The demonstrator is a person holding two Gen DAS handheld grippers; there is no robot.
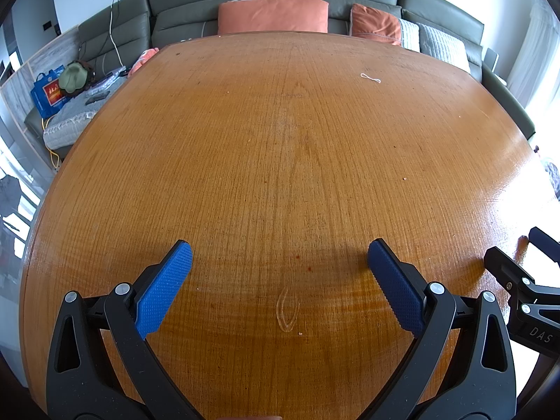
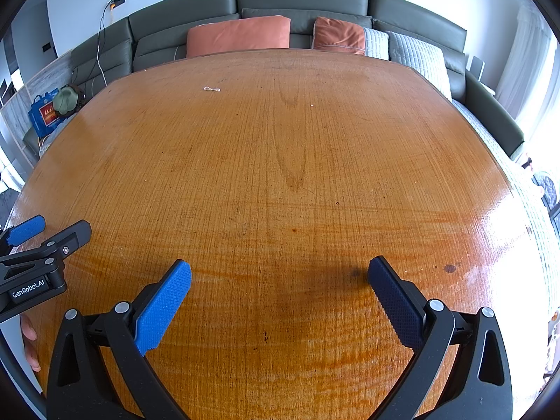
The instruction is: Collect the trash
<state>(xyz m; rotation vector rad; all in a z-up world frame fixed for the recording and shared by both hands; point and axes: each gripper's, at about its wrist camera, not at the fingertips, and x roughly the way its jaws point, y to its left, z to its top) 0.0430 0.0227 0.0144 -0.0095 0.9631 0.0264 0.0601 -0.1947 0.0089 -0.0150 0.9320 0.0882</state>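
White loop of string (image 1: 370, 77) is lying on the wooden tabletop (image 1: 280, 175), upper right of frame. Left hand-held gripper (image 1: 280, 262) and right hand-held gripper (image 2: 280, 276) are both hovering spread wide, holding nothing.

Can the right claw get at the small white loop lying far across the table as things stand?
Probably yes. The right claw is open and holds nothing, and the bare wooden table between it and the white loop shows no obstacle. The loop lies far off, so a long forward reach is needed.

wooden table (image 1: 280, 161) | green sofa (image 1: 210, 3); orange cushions (image 1: 273, 15) | blue bag (image 1: 47, 92)
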